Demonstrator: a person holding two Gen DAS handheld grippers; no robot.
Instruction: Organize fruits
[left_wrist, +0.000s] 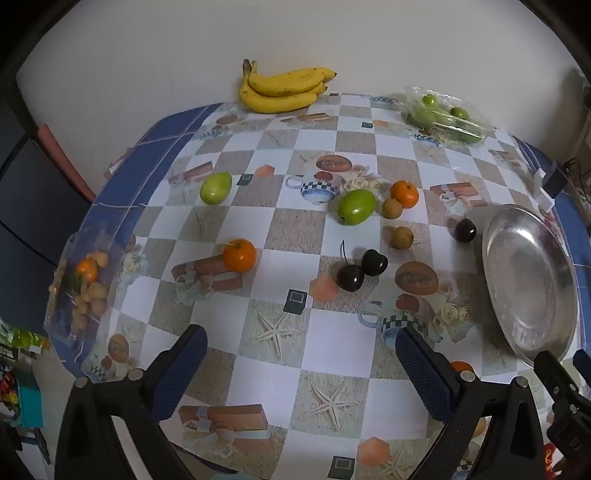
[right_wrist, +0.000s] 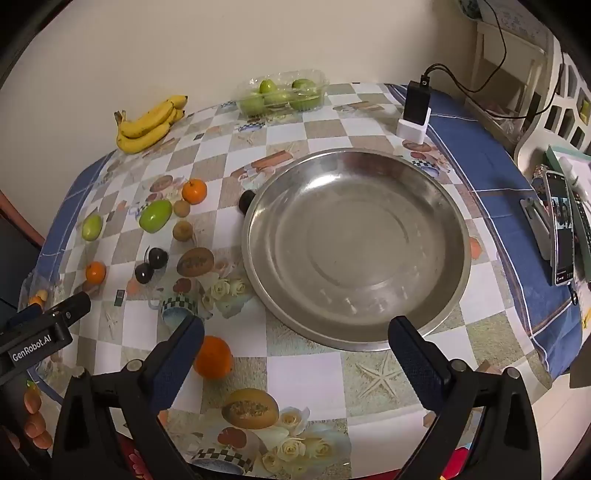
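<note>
A steel plate (right_wrist: 424, 206) lies empty on the checked table, also at the right of the left wrist view (left_wrist: 517, 266). Loose fruit lies left of it: two green fruits (left_wrist: 357, 206) (left_wrist: 216, 187), oranges (left_wrist: 239, 254) (left_wrist: 405, 193), two brown fruits (left_wrist: 402, 237), a pair of dark cherries (left_wrist: 364, 271) and a single one (left_wrist: 465, 230). Another orange (right_wrist: 213, 357) lies by my right gripper's left finger. My left gripper (left_wrist: 301, 363) is open and empty above the table's near part. My right gripper (right_wrist: 295, 356) is open and empty at the plate's near rim.
Bananas (left_wrist: 284, 90) lie against the far wall. A clear box of green fruits (right_wrist: 282, 94) stands at the back. A bag of small fruits (left_wrist: 86, 284) sits at the left edge. A charger block (right_wrist: 415, 107) and a phone (right_wrist: 561, 227) lie to the right.
</note>
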